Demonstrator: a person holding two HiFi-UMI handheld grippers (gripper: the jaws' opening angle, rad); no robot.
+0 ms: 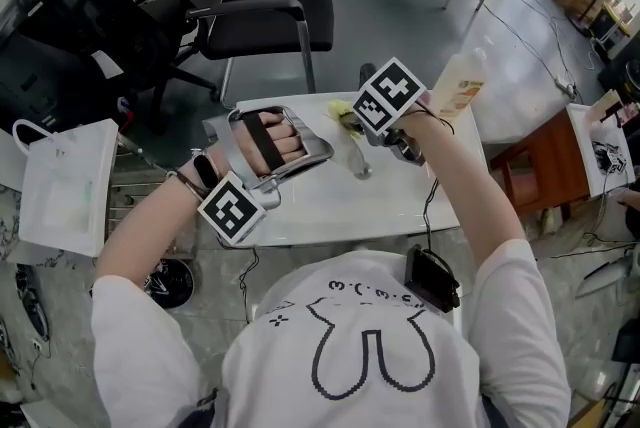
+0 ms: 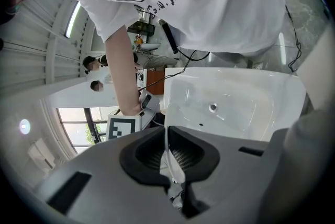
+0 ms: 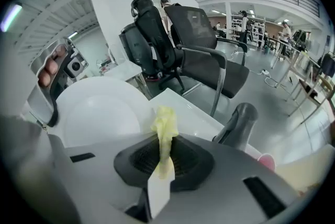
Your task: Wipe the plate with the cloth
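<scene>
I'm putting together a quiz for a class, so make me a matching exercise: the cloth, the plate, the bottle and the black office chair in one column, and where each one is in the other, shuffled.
Things:
1. cloth
2. plate
3. bottle
4. black office chair

Places:
A. on the floor beyond the table
B. rim clamped in the left gripper
C. at the table's far right corner
D. pinched in the right gripper

Pairs: 1-D, 2-B, 3-C, 4-A

No readable text, bottle [image 1: 458,84] label too blurred
</scene>
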